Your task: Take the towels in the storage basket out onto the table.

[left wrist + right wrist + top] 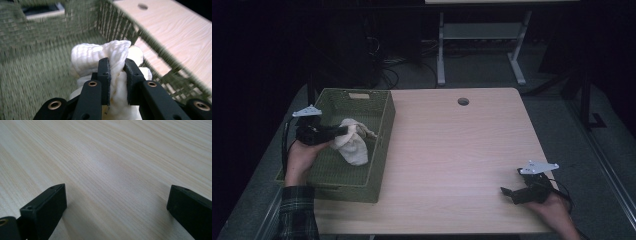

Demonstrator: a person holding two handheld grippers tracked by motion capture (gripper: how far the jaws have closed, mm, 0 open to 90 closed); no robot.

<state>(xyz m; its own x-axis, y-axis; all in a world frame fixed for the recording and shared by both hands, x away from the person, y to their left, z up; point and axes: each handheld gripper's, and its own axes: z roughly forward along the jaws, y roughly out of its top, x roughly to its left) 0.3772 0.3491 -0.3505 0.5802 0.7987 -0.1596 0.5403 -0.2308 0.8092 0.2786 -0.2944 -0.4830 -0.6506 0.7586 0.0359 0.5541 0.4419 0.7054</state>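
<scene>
Centrally, the wooden table (452, 150) carries a green woven basket (384, 107) at its left edge. Inside the basket, the left gripper (117, 63) pinches a bunched cream cloth (352, 145), jaws clamped on a fold, apparently to lift it out. Idle, the right gripper (116, 200) rests gaping on bare wood.

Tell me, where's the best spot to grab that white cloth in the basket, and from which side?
Probably the bunched fold at the top of the cloth, coming from the basket's open top. The fabric gathers into a narrow ridge there, thin enough to pinch. The left hand-held gripper is shut on that very ridge, and the rest hangs below it.
</scene>
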